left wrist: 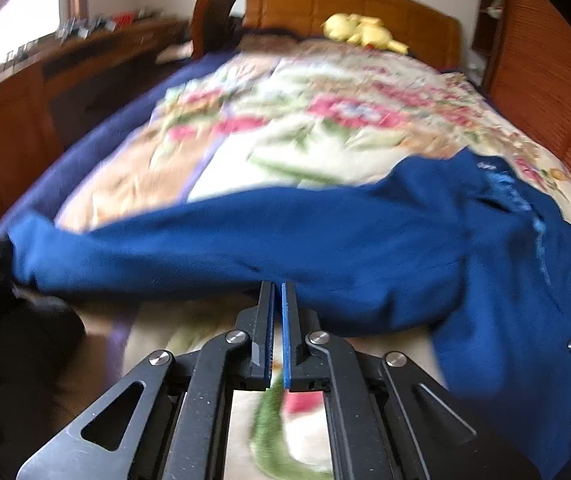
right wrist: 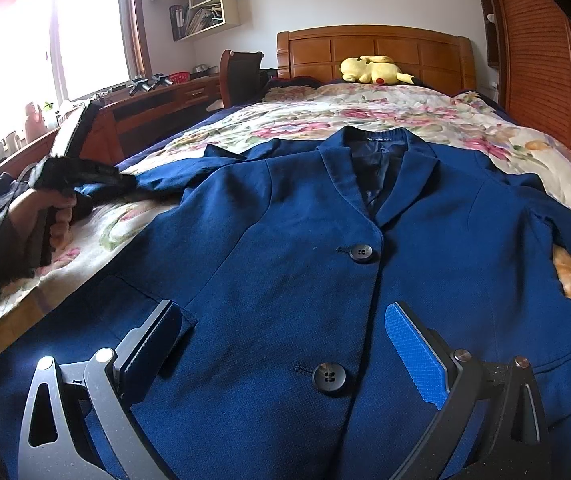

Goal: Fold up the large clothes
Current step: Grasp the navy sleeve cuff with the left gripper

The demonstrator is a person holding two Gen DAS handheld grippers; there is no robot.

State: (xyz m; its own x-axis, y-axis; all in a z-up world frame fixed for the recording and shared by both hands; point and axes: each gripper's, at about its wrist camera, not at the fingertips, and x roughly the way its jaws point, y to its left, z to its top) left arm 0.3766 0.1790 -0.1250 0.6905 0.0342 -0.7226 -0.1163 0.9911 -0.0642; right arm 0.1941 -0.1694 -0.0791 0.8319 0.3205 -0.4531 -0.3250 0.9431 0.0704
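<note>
While the blue jacket [right wrist: 285, 264] is lying face up and buttoned across the foot end of the bed [right wrist: 365, 112], collar toward the headboard, the left hand-held gripper [left wrist: 278, 292] is pinching the lower edge of the sleeve [left wrist: 221, 240] that is stretching out toward the bed's left edge. Its jaws are standing pressed together, and the cloth seems to be caught at their tips, though blur is making the exact bite hard to judge. The right hand-held gripper [right wrist: 285, 344] is hovering wide open over the jacket's front near the lower button [right wrist: 328, 377], holding nothing.

The step in hand looks like folding that sleeve in over the body. To do it well, the left gripper should be lifting only enough to clear the floral blanket [right wrist: 317, 120], then carrying the sleeve across toward the lapels so the fold is falling along the shoulder seam. The open right gripper could be pressing down on the chest, keeping the body from dragging sideways. A thin pinch may be slipping, so slow travel is helping. The far sleeve, near the bed's right edge, is waiting for the same treatment.
</note>
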